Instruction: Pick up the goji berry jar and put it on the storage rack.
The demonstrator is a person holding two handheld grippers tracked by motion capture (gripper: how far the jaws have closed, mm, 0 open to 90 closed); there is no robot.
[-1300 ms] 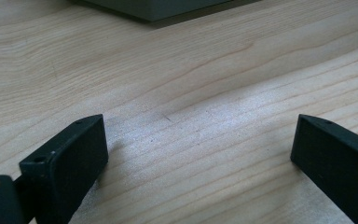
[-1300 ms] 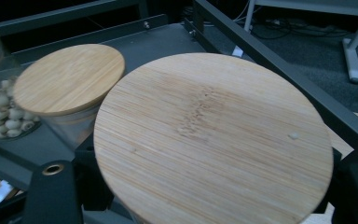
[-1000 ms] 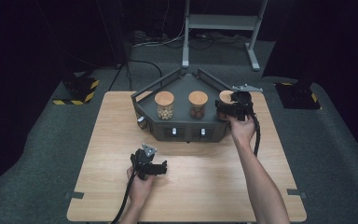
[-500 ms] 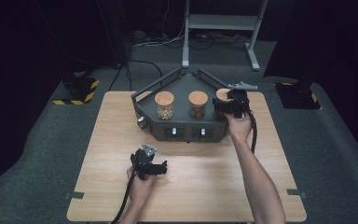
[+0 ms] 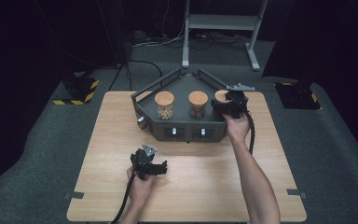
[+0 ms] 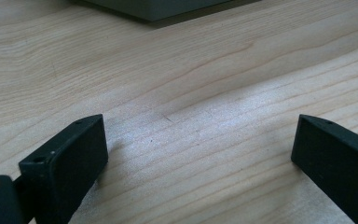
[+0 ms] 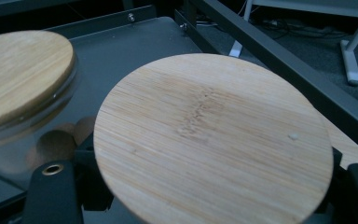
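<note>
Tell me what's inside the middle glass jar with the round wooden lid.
Brown round pieces show through the middle glass jar; its round wooden lid covers them from above, so what they are stays unclear.

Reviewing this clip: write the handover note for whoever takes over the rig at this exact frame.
Left gripper: open, empty, low over the bare wooden table.
Right gripper: jaws either side of the rightmost jar in the dark tray; grip unconfirmed.
Left jar and middle jar stand lidded in the tray.
Done: nothing moved out.
Left: probably close on the jar and lift.
</note>
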